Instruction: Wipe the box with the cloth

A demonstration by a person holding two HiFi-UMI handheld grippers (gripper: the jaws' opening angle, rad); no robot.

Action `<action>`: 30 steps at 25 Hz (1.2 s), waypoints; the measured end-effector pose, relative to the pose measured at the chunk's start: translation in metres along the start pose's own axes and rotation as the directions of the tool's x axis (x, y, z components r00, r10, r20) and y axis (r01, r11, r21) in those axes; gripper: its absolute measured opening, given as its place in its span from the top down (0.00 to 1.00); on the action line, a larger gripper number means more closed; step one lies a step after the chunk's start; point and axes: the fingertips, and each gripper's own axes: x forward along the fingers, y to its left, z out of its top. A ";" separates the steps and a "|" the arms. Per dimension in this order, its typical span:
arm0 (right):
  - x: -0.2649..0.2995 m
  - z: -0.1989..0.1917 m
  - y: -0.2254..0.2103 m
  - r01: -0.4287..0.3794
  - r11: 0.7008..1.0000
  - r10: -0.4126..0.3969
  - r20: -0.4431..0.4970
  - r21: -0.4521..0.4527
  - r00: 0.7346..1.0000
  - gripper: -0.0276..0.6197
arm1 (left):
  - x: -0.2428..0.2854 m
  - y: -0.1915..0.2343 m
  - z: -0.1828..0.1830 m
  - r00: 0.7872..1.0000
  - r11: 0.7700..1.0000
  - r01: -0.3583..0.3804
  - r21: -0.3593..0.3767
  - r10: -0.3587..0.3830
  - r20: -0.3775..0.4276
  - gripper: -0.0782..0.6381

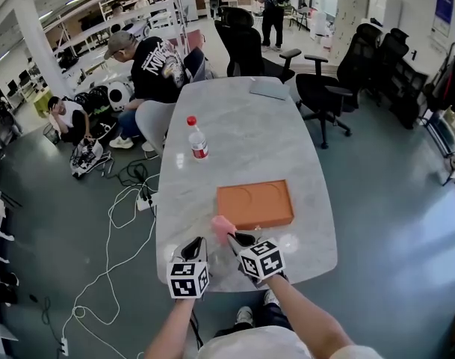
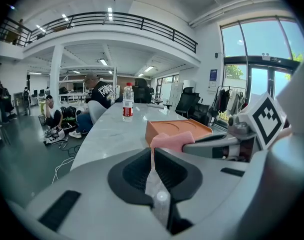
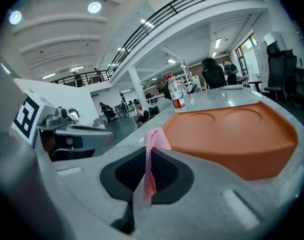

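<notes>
Right gripper [image 1: 237, 239]: jaws pinched on pink cloth [image 1: 223, 224], cloth standing up out of them. Left gripper [image 1: 199, 242]: jaws closed together, nothing seen between them, just left of cloth. Orange box [image 1: 255, 204] on surface [image 1: 242, 133], just beyond cloth and slightly right, long axis left-right. Cloth near box's near-left corner, contact unclear. Right gripper nearer; wipe likely means push far-right.
</notes>
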 end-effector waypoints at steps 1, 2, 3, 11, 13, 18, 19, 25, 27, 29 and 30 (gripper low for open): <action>0.001 -0.003 -0.002 0.010 1.000 -0.010 -0.005 -0.005 1.000 0.93 | 0.000 0.000 0.000 1.000 1.000 0.001 0.004 -0.001 0.000 0.85; 0.002 -0.005 -0.005 0.020 1.000 -0.020 -0.008 -0.008 1.000 0.93 | 0.000 -0.001 0.000 1.000 1.000 0.002 0.007 -0.002 -0.001 0.85; 0.003 -0.007 -0.007 0.029 1.000 -0.029 -0.010 -0.008 1.000 0.93 | 0.000 -0.002 -0.001 1.000 1.000 0.003 0.011 -0.003 -0.001 0.85; -0.001 -0.015 -0.026 0.065 0.997 -0.065 0.000 0.044 0.998 0.93 | 0.002 -0.006 -0.001 1.000 0.999 0.001 0.042 -0.001 -0.006 0.85; -0.004 -0.016 -0.031 0.076 0.996 -0.076 0.006 0.052 0.997 0.93 | 0.003 -0.006 0.000 1.000 0.999 -0.001 0.038 0.001 -0.005 0.85; -0.018 -0.017 -0.046 0.116 0.990 -0.117 0.016 0.076 0.993 0.93 | 0.007 -0.014 0.000 1.000 0.999 0.015 0.049 -0.014 -0.013 0.85; -0.020 -0.018 -0.049 0.123 0.989 -0.125 0.020 0.084 0.992 0.93 | 0.008 -0.017 0.000 1.000 0.998 0.020 0.052 -0.019 -0.015 0.85; -0.037 -0.022 -0.064 0.163 0.979 -0.168 0.035 0.122 0.985 0.93 | 0.013 -0.029 -0.002 0.999 0.996 0.047 0.071 -0.045 -0.027 0.85; -0.045 -0.022 -0.071 0.172 0.974 -0.182 0.052 0.149 0.982 0.93 | 0.015 -0.032 -0.003 0.998 0.996 0.052 0.076 -0.050 -0.030 0.85; -0.054 -0.023 -0.078 0.188 0.968 -0.200 0.060 0.168 0.978 0.93 | 0.016 -0.035 -0.004 0.998 0.995 0.058 0.079 -0.055 -0.035 0.85; -0.058 -0.025 -0.081 0.197 0.965 -0.210 0.061 0.171 0.976 0.93 | 0.017 -0.036 -0.005 0.998 0.995 0.060 0.080 -0.058 -0.037 0.85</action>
